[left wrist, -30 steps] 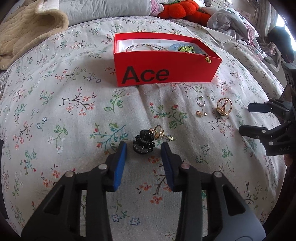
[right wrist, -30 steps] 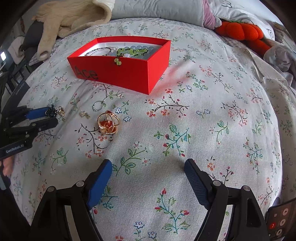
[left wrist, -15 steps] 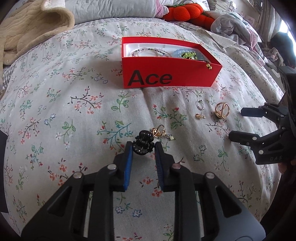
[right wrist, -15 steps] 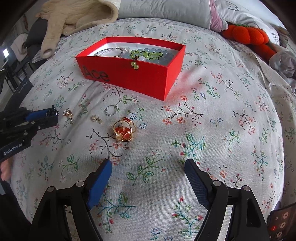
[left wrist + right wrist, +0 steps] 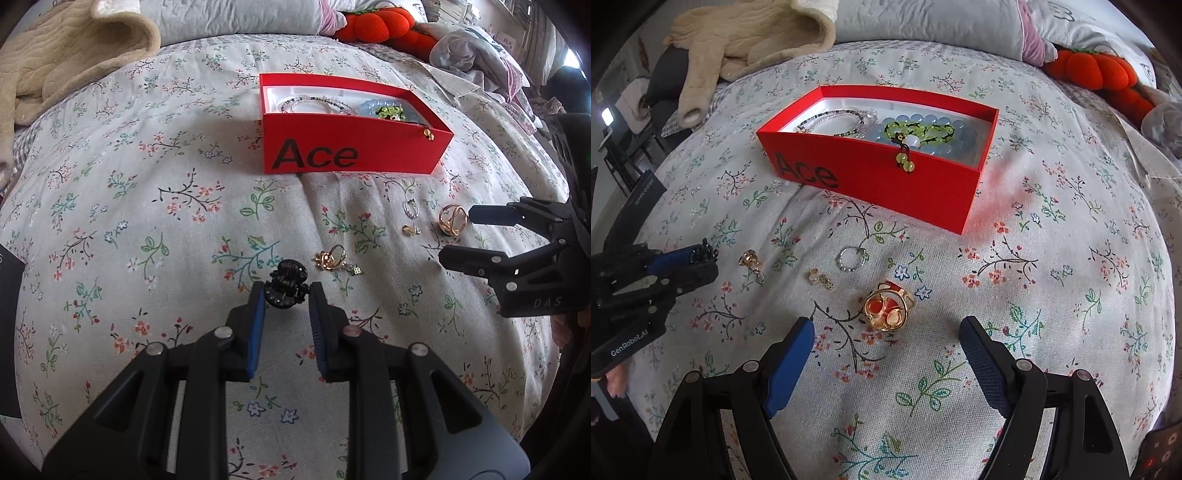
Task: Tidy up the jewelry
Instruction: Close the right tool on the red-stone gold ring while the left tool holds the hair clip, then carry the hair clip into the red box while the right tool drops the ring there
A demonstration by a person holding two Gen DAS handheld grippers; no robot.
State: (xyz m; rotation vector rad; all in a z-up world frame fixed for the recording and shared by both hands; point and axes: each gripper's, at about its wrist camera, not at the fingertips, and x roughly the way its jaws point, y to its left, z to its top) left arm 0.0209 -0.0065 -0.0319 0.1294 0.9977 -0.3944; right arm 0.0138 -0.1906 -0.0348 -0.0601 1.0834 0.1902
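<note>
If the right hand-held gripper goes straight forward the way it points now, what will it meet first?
Most likely the large gold ring, which lies on the floral bedspread just ahead of the open right hand-held gripper. Beyond it in the same line stands the red Ace box. Depth is uncertain in this fisheye view.

We count one red box at twelve o'clock on the floral bedspread. Inside it we see three beaded strands: one thin multicolour strand, one pale blue, one green. Loose on the bedspread lie five small pieces: one black hair claw, one large gold ring, one silver beaded ring, and two small gold trinkets. Two grippers are in view.
</note>
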